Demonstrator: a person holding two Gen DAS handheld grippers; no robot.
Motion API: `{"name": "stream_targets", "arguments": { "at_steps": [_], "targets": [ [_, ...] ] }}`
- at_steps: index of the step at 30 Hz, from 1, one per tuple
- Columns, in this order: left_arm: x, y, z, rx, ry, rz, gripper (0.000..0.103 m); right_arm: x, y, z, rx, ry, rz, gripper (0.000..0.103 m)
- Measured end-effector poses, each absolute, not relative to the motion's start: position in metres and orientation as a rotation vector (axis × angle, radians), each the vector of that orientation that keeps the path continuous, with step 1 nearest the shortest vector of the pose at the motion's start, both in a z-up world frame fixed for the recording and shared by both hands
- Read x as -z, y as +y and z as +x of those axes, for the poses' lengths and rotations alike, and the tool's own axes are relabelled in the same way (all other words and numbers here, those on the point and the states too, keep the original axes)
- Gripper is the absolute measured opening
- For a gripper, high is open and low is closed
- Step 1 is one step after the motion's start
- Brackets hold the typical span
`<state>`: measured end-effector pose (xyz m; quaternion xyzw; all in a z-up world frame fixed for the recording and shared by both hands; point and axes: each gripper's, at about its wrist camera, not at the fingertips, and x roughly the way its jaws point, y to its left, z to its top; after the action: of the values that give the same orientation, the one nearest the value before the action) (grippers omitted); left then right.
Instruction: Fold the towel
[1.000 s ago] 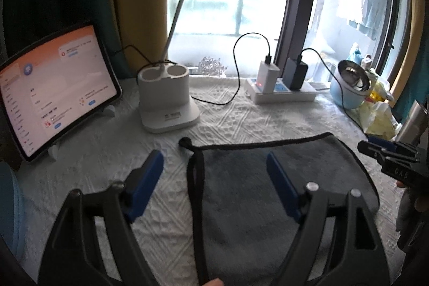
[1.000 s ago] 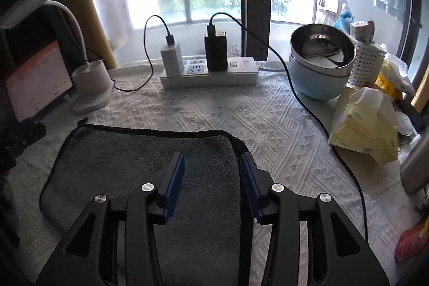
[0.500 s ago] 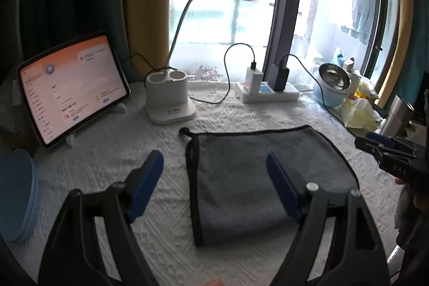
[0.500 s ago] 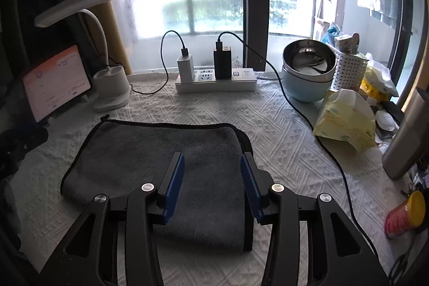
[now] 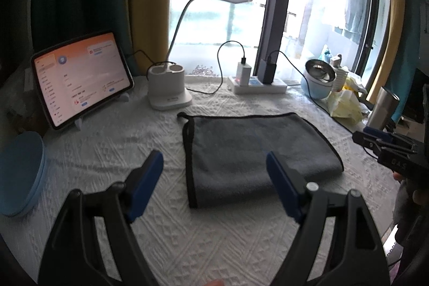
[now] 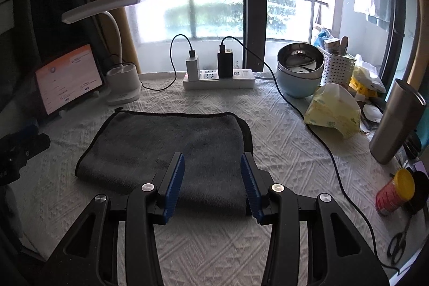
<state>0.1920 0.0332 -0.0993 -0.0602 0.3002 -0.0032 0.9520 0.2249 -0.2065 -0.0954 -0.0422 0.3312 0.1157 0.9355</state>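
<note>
Towel [image 5: 257, 152]: grey, black-edged, lying flat on the counter [image 5: 107, 146], middle of the scene; folded at least once, rounded fold along the near side, bound edges along the far side and at both ends.
Left gripper [image 5: 214, 178]: jaws released and spread wide, grasping nothing; held above the counter near the towel's near-left corner, apart from the cloth.
Right gripper [image 6: 211, 178]: jaws parted, narrower gap, empty; held over the towel's near-right part, contact with the cloth not evident.
Step in hand: judged as between folds, or the task near done; towel lies neat, neither gripper engaged.
Next move, if another fold is wanted: pinch one short end at both its corners, lift it clear, carry it across to the opposite end, lay edges flush, let go.
Needs: a bite on all layers at once, else the fold may slip apart.
Surroundings: tablet [image 5: 80, 79] far left, lamp [image 5: 171, 93] behind the towel, power strip [image 6: 218, 78] at the far edge, bowl [image 6: 299, 71], tissue pack [image 6: 333, 111] and flask [image 6: 394, 122] to the right; all apart from the towel.
Risk: cable [image 6: 316, 136] runs along the counter right of the towel; possible snag on a wide sweep.
</note>
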Motion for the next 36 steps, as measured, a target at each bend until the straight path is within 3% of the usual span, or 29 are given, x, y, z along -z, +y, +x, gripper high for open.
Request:
{"name": "stream_targets", "arguments": {
  "at_steps": [16, 36],
  "targets": [
    [0.083, 0.021, 0.14, 0.028, 0.547, -0.104, 0.08, 0.081, -0.209, 0.171, -0.229, 0.625, -0.089, 0.046],
    [0.014, 0.009, 0.078, 0.057, 0.326, -0.056, 0.081, 0.002, -0.215, 0.09, -0.222, 0.405, -0.104, 0.046]
  ]
}}
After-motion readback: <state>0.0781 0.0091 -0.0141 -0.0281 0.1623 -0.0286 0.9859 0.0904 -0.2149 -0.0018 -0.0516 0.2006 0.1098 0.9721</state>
